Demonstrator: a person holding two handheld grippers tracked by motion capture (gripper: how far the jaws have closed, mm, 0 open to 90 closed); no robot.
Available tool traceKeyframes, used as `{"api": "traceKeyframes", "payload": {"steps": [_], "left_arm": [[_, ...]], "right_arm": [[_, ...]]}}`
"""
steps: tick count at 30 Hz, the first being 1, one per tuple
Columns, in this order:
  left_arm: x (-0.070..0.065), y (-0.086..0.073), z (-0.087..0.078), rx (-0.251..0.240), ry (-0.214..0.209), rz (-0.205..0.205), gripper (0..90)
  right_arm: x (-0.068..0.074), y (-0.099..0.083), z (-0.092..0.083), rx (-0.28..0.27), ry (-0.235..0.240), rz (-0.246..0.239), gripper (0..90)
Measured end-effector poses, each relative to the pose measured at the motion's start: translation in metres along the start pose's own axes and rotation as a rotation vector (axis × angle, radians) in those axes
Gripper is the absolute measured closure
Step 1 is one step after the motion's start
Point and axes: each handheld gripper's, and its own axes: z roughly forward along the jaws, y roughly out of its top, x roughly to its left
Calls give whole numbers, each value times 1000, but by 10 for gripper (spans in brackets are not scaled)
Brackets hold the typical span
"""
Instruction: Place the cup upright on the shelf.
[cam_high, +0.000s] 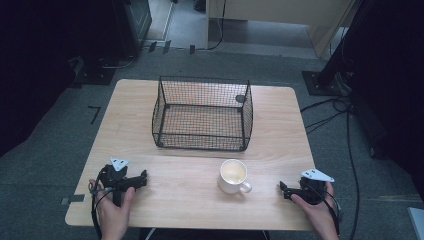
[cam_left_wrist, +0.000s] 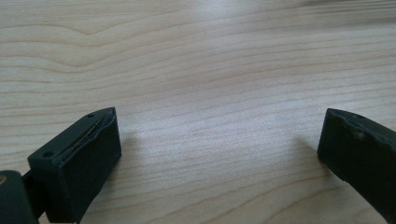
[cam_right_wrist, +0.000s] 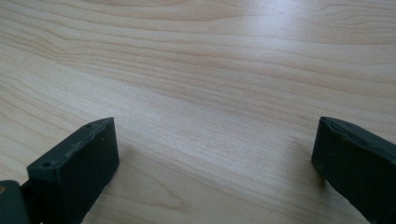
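Closest to the person, both hands sit at the near edge of the bench (cam_high: 190, 195), one tool in each. The left tool (cam_high: 142, 177) is at the near left corner, held by the left hand (cam_high: 116, 210), jaws pointing toward the middle of the bench. In the left gripper view its jaws are spread wide with nothing but bare wood grain between them, so it's got hold of nothing. Same deal on the other side: the right tool (cam_high: 282, 189) is down at the near right, gripped by the right hand (cam_high: 317, 212), jaws aimed left. In the right gripper view those jaws are wide apart too, empty, just bench under them.

Between the two tools, a bit nearer the right one, there's a cream mug (cam_high: 233, 176). It stands upright on the bench, looks empty inside, handle sticking out toward the right tool. Neither tool touches it; the right one is near, the left one well apart.

Further back, past the mug, a black wire basket (cam_high: 202, 135) sits around the middle of the bench, open on top, with nothing in it as far as I can see. Beyond the bench it's grey floor with cables (cam_high: 330, 112) trailing off to the right.
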Motion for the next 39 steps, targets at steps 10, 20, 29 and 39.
{"api": "traceKeyframes", "payload": {"steps": [10,20,29,39], "left_arm": [[0,0,0,0,0,1,0],[0,0,0,0,0,1,0],[0,0,0,0,0,1,0],[0,0,0,0,0,1,0]], "right_arm": [[15,5,-13,-64,69,-18,7],[40,20,-29,-150,148,-41,11],[63,31,-39,-202,239,-55,13],[83,36,-39,-215,307,-64,13]]}}
